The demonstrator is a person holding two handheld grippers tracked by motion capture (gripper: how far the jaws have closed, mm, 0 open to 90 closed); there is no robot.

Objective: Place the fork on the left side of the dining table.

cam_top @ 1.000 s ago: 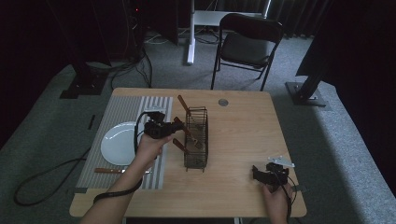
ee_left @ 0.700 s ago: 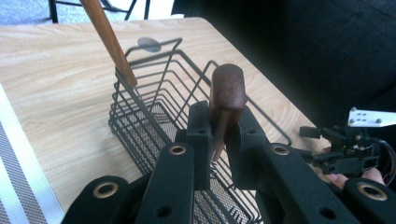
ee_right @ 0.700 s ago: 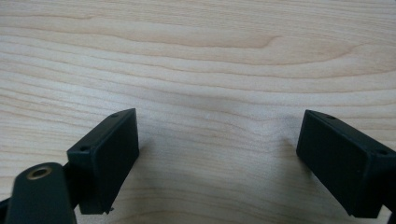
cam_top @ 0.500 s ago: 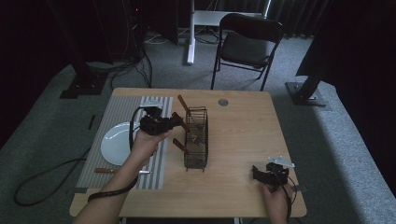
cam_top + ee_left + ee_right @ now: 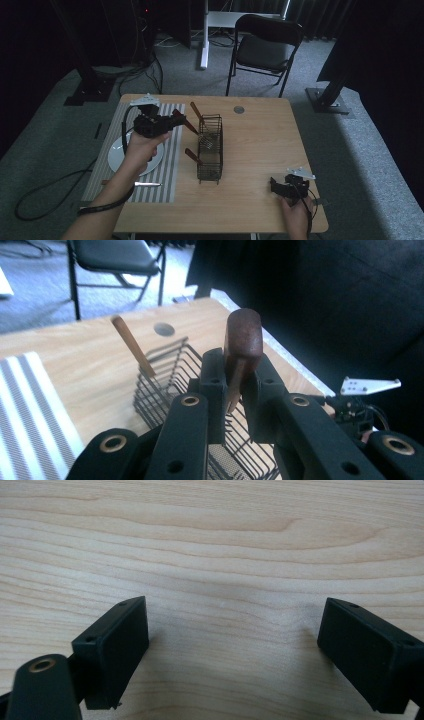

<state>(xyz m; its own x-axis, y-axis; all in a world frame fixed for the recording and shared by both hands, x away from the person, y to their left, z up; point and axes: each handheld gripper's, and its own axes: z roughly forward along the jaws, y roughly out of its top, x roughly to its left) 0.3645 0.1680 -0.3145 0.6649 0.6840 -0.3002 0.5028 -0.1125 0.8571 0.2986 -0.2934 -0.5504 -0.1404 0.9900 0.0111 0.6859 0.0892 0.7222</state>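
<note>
Above striped mat (image 5: 165, 165), left gripper (image 5: 176, 120) clamps wooden-handled utensil (image 5: 241, 347), handle tip forward, just beside wire basket (image 5: 210, 149). Right gripper (image 5: 232, 645) rests wide open, empty, on table (image 5: 260, 150). Best approach: align over basket opening, tilt upright, lower before releasing.

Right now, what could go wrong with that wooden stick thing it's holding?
The left gripper pinches the wooden-handled utensil by a thin part, so it might twist or slip out. It is held near the wire basket, where other handles stick up; it could bump one or catch on the wires.
</note>
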